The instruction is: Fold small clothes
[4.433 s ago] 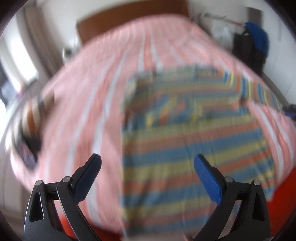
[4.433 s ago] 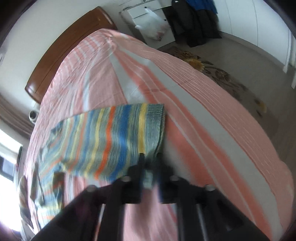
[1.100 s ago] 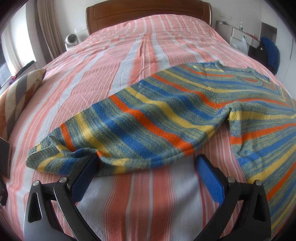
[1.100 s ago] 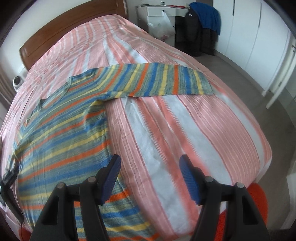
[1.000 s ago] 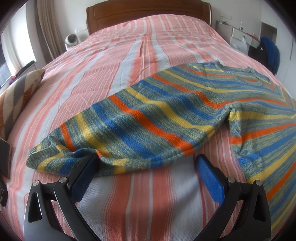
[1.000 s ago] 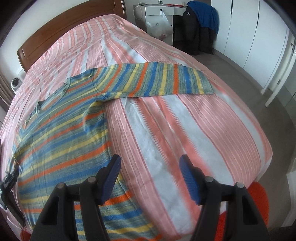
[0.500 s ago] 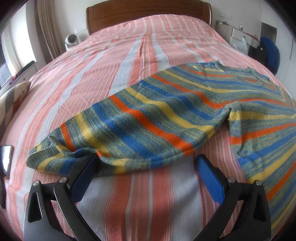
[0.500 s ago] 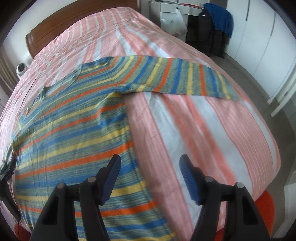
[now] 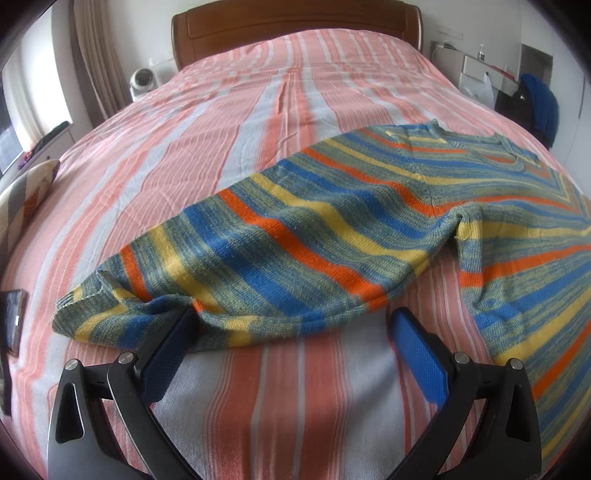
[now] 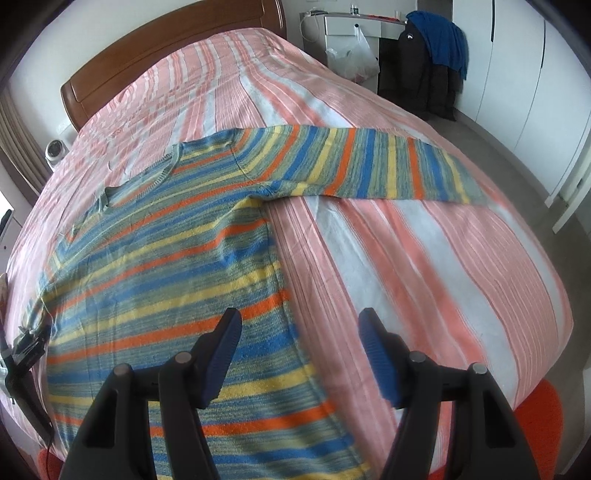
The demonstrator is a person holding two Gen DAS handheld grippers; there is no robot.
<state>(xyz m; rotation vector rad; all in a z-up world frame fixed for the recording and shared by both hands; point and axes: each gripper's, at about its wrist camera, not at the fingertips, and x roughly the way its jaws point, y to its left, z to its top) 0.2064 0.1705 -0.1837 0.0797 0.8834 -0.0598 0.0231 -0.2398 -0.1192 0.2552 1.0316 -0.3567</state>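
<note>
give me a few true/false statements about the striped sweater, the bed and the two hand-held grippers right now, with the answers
1. The striped sweater lies spread on the bed with both sleeves stretched out to the sides. True.
2. The right hand-held gripper is clamped on a sleeve cuff. False: its jaws stand open over the sweater's side edge, holding nothing.
3. The left hand-held gripper is open, by the lower edge of the sleeve in front of it. True.
4. The sweater is already folded in half. False: the body lies flat and unfolded.
5. The bedcover is plain white. False: it is striped pink, orange and white.
6. A wooden headboard stands at the far end of the bed. True.
</note>
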